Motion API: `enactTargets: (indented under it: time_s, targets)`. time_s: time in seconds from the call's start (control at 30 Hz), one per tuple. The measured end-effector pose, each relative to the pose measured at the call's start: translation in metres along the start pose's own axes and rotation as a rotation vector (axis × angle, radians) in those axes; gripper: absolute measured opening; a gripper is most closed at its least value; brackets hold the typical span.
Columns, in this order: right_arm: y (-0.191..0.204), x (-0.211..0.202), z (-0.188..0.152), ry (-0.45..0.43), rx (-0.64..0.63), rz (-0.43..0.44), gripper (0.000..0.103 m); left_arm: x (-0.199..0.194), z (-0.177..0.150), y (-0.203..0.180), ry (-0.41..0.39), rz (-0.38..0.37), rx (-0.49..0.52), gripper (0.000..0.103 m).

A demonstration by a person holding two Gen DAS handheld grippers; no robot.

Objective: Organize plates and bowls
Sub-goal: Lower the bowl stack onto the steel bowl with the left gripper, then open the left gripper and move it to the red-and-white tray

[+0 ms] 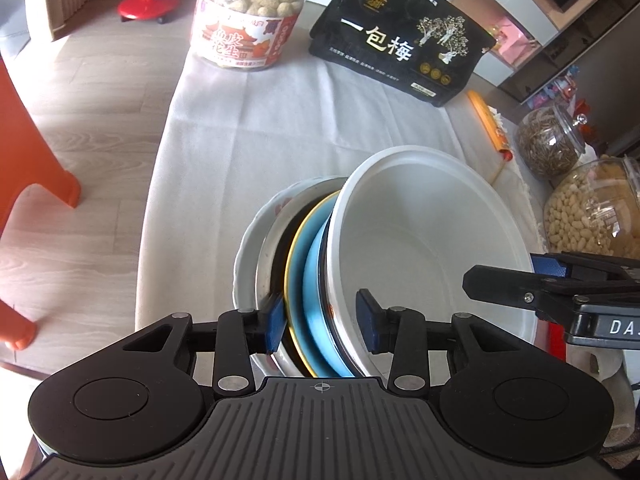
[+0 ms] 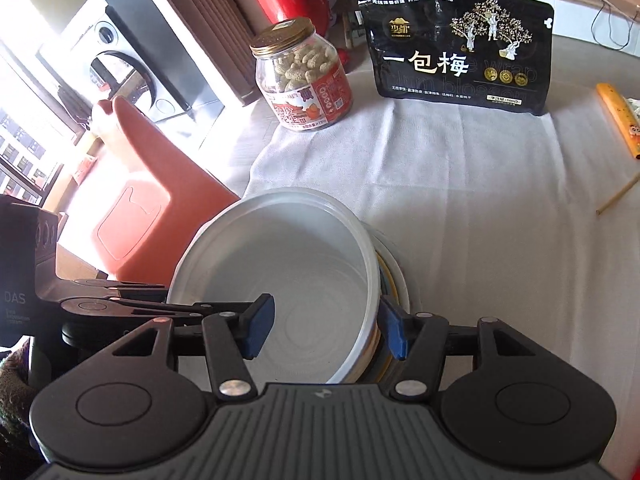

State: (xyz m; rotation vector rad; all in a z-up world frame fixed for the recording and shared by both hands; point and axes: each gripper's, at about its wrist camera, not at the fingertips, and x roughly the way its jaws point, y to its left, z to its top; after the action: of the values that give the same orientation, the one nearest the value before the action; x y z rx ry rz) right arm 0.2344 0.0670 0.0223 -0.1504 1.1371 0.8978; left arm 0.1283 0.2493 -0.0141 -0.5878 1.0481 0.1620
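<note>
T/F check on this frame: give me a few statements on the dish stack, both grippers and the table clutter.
1. The white bowl is the innermost of the nested dishes. True.
2. The left gripper spans several stacked rims. True.
3. The right gripper is far from the stack. False: its fingers straddle the white bowl's rim.
4. The peanut jar lies on its side. False: it stands upright.
5. The black bag stands behind the dishes. True.

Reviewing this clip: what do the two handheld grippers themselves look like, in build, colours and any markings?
Both look alike: the left gripper and right gripper have matte black bodies with a ribbed grey top plate, two round black discs, black linkage arms with silver rivets, and blue pads on the fingers. White lettering starting "DA" shows on the side of the right one in the left wrist view. No sleeve or cable is visible.
</note>
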Motion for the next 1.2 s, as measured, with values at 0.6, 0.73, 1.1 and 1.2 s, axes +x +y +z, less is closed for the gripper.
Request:
enactTargets:
  time_s: [0.6, 0.73, 1.1, 1.2]
  targets:
    - [-0.005, 0.012, -0.024, -0.042, -0.009, 0.003, 0.047, -0.052, 0.006, -0.016, -0.162, -0.110, 0.060, 0.033]
    - [-0.008, -0.001, -0.023, -0.061, 0.016, 0.021, 0.047, -0.047, 0.008, -0.007, -0.134, -0.060, 0.024, 0.030]
    - [-0.011, -0.032, -0.039, -0.170, -0.001, -0.018, 0.047, -0.063, -0.005, -0.019, -0.219, 0.003, 0.054, 0.027]
    - [-0.030, -0.058, -0.057, -0.256, 0.040, -0.010, 0.053, -0.077, -0.016, -0.034, -0.296, 0.033, 0.065, 0.027]
